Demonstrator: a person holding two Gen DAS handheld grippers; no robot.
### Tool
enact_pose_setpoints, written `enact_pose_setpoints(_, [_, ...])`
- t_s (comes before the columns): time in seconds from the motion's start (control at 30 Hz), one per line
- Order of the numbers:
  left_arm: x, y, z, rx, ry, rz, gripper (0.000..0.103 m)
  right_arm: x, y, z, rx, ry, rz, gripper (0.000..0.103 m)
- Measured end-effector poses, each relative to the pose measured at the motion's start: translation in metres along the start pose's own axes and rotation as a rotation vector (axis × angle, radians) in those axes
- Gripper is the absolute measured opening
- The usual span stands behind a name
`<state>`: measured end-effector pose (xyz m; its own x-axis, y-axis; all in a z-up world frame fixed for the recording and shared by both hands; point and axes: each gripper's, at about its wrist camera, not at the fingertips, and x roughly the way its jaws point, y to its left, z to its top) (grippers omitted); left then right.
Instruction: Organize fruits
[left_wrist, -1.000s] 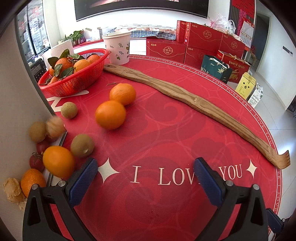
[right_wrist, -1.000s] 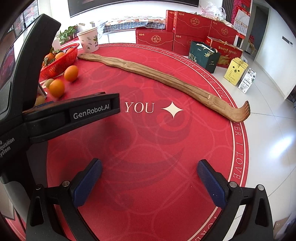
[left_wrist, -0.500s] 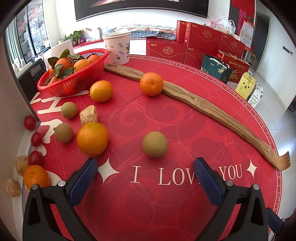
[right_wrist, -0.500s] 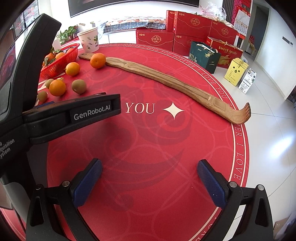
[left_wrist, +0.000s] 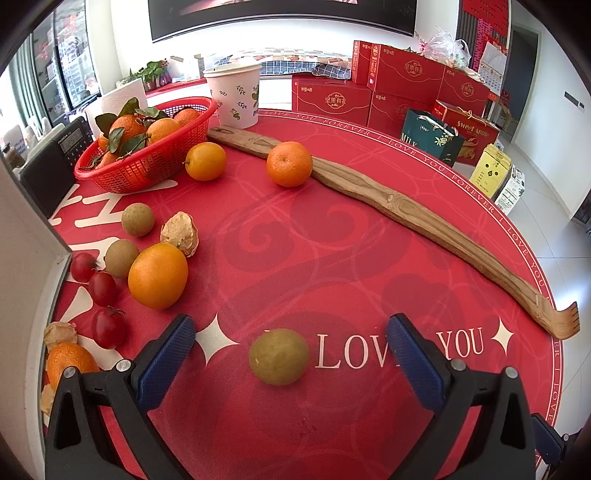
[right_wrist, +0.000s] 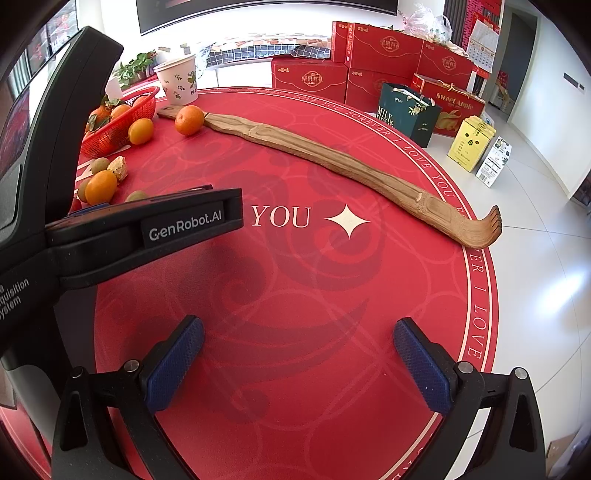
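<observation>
Loose fruit lies on the round red table (left_wrist: 332, 251). A green-brown kiwi (left_wrist: 279, 356) rests between the blue pads of my open left gripper (left_wrist: 291, 360), touching neither. Three oranges lie loose: one near left (left_wrist: 158, 275), one beside the basket (left_wrist: 205, 161), one against the wooden stick (left_wrist: 289, 163). Two more kiwis (left_wrist: 137, 219) (left_wrist: 121, 257), three cherry tomatoes (left_wrist: 102, 288) and dried peel (left_wrist: 180, 233) cluster at left. A red basket (left_wrist: 147, 162) holds leafy oranges. My right gripper (right_wrist: 297, 363) is open over bare cloth.
A long wooden back-scratcher (left_wrist: 399, 206) crosses the table diagonally. A white patterned cup (left_wrist: 235, 96) stands behind the basket. A black radio (left_wrist: 55, 155) sits at far left. Red gift boxes (left_wrist: 399, 85) and bags stand on the floor beyond. The left gripper's body (right_wrist: 122, 229) fills the right view's left side.
Fruits have rolled out across the table. One kiwi rolled toward me and now lies between the left gripper's pads. The white surface at left has drawn back. Both grippers stay still.
</observation>
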<state>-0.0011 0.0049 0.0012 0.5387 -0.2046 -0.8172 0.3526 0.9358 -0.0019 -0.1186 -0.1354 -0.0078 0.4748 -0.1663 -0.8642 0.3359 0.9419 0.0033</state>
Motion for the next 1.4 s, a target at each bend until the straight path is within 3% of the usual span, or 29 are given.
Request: enact_pose_setpoints(1.4, [-0.0001, 0.0, -0.0003, 0.0, 0.0, 0.0, 0.103, 0.0015, 0.0024, -0.0023, -0.016, -0.012, 0.012, 0.103])
